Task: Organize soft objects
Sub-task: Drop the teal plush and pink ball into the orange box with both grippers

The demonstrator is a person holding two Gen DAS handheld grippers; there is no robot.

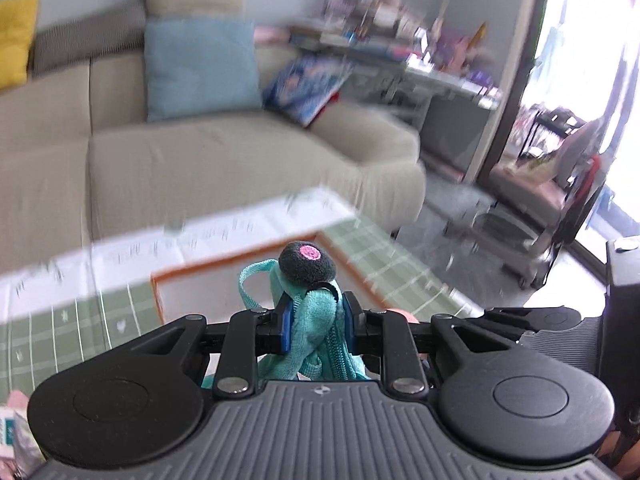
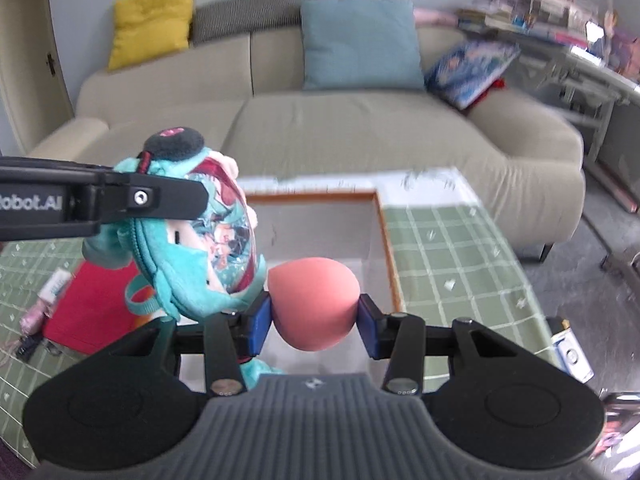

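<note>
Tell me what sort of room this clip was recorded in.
Most likely a home living room: a beige sofa with a yellow cushion and a blue cushion, and a table with a green checked cloth.

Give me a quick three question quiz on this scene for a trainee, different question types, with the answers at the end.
1. True or false: the right gripper is empty.
2. What colour is the plush pouch held by the left gripper?
3. The clear box sits: A) on the sofa B) on the green checked table C) on the floor.

Key: 1 false, it grips a pink egg-shaped sponge; 2 teal; 3 B.
</note>
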